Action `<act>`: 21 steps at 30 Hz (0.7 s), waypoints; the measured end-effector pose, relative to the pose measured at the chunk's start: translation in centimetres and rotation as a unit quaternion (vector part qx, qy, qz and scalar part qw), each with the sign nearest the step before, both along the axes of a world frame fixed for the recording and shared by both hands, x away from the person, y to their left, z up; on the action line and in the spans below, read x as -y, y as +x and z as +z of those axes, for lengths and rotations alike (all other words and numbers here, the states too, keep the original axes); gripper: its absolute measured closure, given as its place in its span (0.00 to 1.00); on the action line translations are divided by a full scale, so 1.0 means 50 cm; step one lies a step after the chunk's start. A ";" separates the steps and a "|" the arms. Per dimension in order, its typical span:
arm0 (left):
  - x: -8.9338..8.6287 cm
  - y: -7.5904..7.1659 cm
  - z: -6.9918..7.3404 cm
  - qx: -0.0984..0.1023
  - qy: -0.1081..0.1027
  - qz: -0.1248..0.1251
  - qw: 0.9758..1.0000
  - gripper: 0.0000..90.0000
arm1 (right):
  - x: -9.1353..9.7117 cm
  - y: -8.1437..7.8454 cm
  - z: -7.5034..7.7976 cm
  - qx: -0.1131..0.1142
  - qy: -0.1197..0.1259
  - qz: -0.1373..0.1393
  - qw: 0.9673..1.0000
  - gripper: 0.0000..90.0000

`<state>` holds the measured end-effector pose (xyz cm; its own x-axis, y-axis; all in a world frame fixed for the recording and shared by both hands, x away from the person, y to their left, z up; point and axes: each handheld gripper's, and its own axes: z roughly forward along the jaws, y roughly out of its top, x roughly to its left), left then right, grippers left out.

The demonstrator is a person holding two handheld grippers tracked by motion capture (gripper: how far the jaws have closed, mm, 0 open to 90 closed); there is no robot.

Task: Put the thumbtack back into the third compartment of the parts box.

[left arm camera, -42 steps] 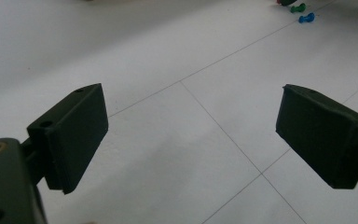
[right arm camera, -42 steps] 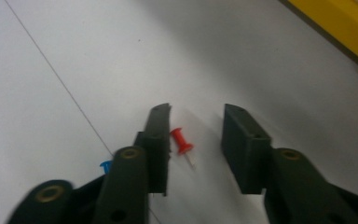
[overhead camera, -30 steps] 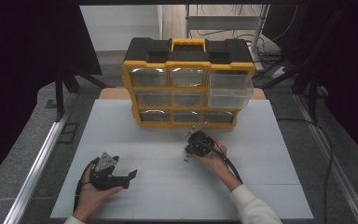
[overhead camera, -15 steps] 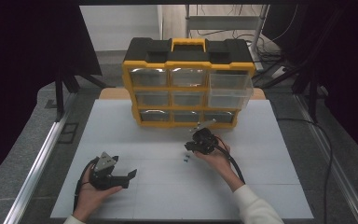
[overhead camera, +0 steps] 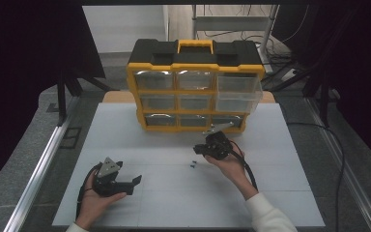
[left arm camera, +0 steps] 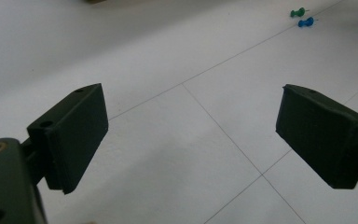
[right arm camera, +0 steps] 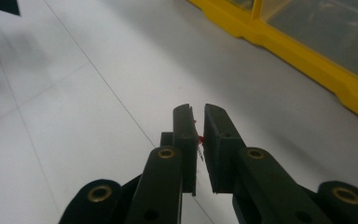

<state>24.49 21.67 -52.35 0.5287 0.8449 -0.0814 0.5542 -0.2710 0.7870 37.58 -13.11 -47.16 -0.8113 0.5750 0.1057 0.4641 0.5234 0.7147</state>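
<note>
My right gripper (right arm camera: 198, 112) is shut on a small red push pin (right arm camera: 198, 138), whose metal point shows between the pads. In the high view this gripper (overhead camera: 200, 148) is raised above the white table, just in front of the yellow and black drawer organizer (overhead camera: 195, 87). A green push pin (left arm camera: 298, 12) and a blue push pin (left arm camera: 306, 22) lie together on the table, seen as small specks (overhead camera: 193, 164) in the high view, just left of the right hand. My left gripper (left arm camera: 191, 126) rests low at the front left (overhead camera: 134, 186), open and with nothing between its pads.
The organizer stands at the back of the white table (overhead camera: 174, 203), with clear drawers in three rows. Its right middle drawer (overhead camera: 236, 100) is pulled out a little. Metal rails run along both sides of the table, and dark curtains hang beyond them.
My right hand has lifted and moved a little right and toward the organizer, away from the pins on the table. The left hand has stayed still.
</note>
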 end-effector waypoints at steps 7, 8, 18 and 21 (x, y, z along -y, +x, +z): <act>0.000 -0.001 0.000 0.001 -0.001 0.000 1.000 0.10 | 0.009 -0.020 0.030 0.017 0.023 0.004 1.000 0.93; 0.000 -0.001 0.000 0.001 -0.001 0.000 1.000 0.10 | 0.009 -0.023 0.035 0.017 0.026 0.004 1.000 0.93; 0.000 -0.001 0.001 0.002 -0.002 0.001 1.000 0.10 | 0.016 -0.039 0.075 0.035 0.050 0.009 0.998 0.93; 0.000 -0.001 0.001 0.003 -0.001 -0.001 1.000 0.10 | 0.020 -0.044 0.091 0.045 0.059 0.009 0.997 0.93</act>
